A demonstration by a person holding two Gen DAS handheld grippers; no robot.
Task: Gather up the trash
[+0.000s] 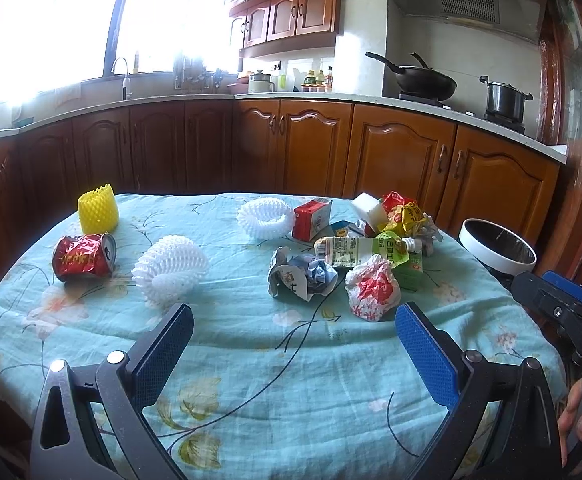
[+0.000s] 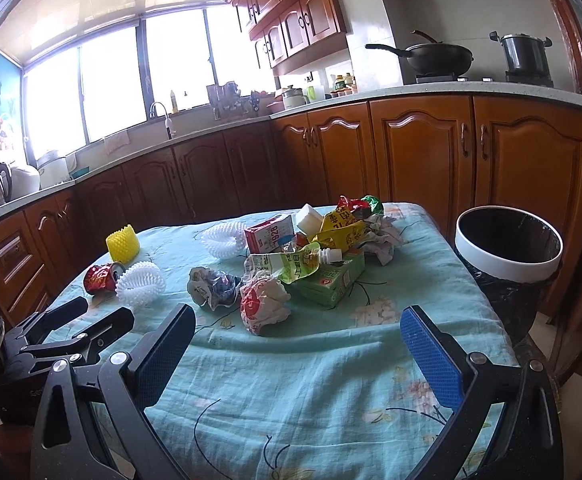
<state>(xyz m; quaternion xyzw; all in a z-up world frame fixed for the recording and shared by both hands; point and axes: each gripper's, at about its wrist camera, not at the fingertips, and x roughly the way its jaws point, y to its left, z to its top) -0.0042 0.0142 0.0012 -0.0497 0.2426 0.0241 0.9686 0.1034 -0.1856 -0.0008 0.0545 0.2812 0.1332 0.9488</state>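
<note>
Trash lies on a table with a light blue flowered cloth (image 1: 291, 360). A crushed red can (image 1: 85, 257), a yellow foam net (image 1: 97, 208) and two white foam nets (image 1: 171, 270) (image 1: 265, 216) lie left and middle. A crumpled paper ball (image 1: 301, 276), a red-white wrapper (image 1: 371, 286), a green drink pouch (image 1: 363, 250), a red carton (image 1: 311, 220) and yellow wrappers (image 1: 405, 216) lie right. My left gripper (image 1: 293, 328) is open and empty above the near cloth. My right gripper (image 2: 297, 332) is open and empty, just short of the red-white wrapper (image 2: 263, 304). The left gripper also shows in the right wrist view (image 2: 91, 320).
A white-rimmed bin with a black liner (image 2: 507, 248) stands beside the table's right edge; it also shows in the left wrist view (image 1: 497, 246). Wooden kitchen cabinets (image 1: 371, 148) and a counter with a wok (image 1: 423, 78) and pot stand behind.
</note>
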